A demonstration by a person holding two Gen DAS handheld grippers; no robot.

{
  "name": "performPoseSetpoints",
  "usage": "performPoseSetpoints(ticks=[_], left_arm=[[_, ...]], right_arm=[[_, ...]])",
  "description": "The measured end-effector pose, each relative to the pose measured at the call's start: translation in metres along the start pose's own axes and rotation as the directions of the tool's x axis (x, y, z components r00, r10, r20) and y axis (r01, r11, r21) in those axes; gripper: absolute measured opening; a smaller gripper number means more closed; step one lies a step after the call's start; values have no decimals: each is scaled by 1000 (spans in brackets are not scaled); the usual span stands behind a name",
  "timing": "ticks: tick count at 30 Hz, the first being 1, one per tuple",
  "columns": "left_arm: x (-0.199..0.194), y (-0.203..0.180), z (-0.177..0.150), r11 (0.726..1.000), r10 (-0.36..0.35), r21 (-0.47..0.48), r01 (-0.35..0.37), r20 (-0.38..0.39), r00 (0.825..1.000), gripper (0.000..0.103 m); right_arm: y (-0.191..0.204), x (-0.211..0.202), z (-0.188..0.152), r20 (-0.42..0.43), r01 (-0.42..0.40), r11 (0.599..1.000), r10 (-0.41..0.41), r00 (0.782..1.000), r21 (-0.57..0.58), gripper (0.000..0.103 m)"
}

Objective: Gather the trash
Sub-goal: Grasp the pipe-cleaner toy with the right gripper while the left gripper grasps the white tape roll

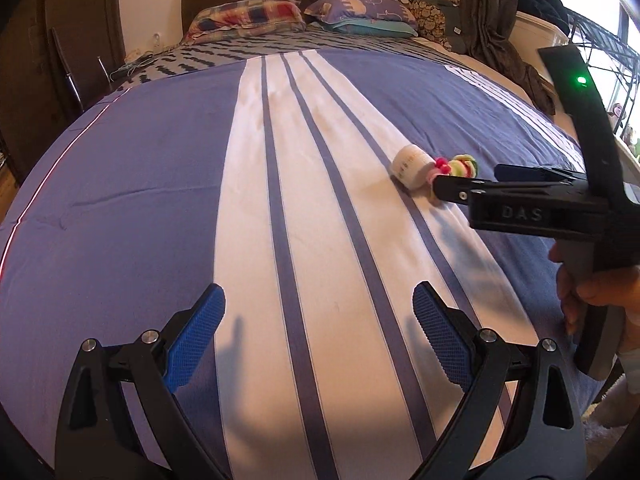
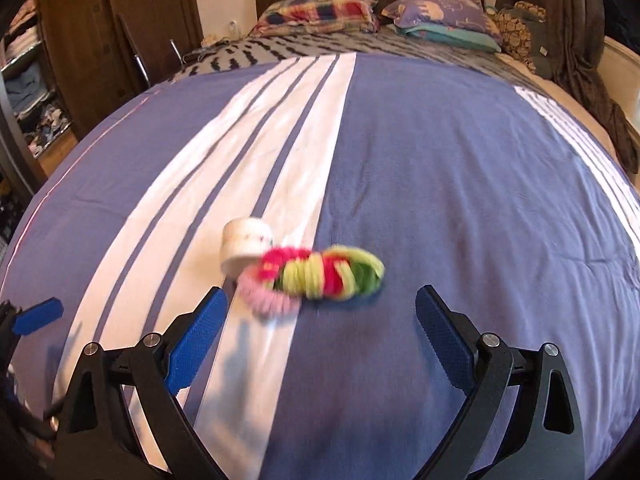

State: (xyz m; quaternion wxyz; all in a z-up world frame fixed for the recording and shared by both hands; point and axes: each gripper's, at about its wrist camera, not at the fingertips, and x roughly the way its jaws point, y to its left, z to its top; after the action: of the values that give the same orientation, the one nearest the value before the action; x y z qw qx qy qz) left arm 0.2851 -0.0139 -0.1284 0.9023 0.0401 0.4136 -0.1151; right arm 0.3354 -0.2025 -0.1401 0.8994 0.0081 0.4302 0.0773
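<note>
Bed (image 1: 120,184): a wide bed under a blue cover with a white band of dark stripes running from the foot toward the headboard.
Head end: a checked pillow (image 1: 248,16) and a purple pillow (image 1: 360,8) lie side by side against the dark headboard.
White cup (image 2: 245,249): lies on its side on the white band, roughly midway along the bed and nearer the foot than the pillows; its open end faces the foot.
Fuzzy loops (image 2: 320,274): a bunch of pink, yellow-green, red and green fluffy rings touching the cup, spilling from the white band onto the blue; blurred in the right wrist view.
Left gripper (image 1: 318,336): hangs over the white band near the foot edge, jaws spread wide, nothing between the blue pads.
Right gripper (image 2: 322,336): jaws wide apart and empty, the loops and cup just ahead of the gap; from the left wrist view its black tip sits right beside the loops.
Hand (image 1: 588,292): wrapped around the right gripper's handle, over the bed's right edge.
Right edge: a dark curtain (image 1: 492,4) hangs beside a bright window.
</note>
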Motion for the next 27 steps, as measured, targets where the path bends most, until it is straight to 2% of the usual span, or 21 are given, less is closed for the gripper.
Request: performPoseSetpoints(ticks=[2, 4, 5, 12, 16, 23, 27], left_arm=[[5, 0, 4, 1000, -5, 4, 5, -3, 1000, 90], [9, -3, 8, 1000, -8, 12, 8, -4, 1000, 90], [11, -4, 10, 1000, -10, 15, 10, -4, 1000, 90], [25, -21, 31, 998, -39, 41, 39, 3, 999, 90], [44, -36, 47, 995, -72, 63, 72, -8, 997, 88], [74, -54, 74, 989, -119, 81, 120, -14, 993, 72], [88, -61, 84, 985, -146, 83, 149, -35, 989, 48]], right_arm=[[-1, 9, 5, -17, -7, 1000, 7, 1000, 7, 93], [-1, 15, 8, -32, -22, 1000, 22, 999, -4, 79], [-2, 17, 9, -40, -36, 999, 36, 999, -5, 76], [-15, -6, 8, 21, -39, 999, 39, 999, -13, 74], [-35, -19, 7, 44, -1, 1000, 1, 999, 1, 74], [-59, -20, 2, 40, 0, 1000, -1, 999, 21, 74], [-70, -19, 1, 45, 5, 999, -7, 999, 35, 74]])
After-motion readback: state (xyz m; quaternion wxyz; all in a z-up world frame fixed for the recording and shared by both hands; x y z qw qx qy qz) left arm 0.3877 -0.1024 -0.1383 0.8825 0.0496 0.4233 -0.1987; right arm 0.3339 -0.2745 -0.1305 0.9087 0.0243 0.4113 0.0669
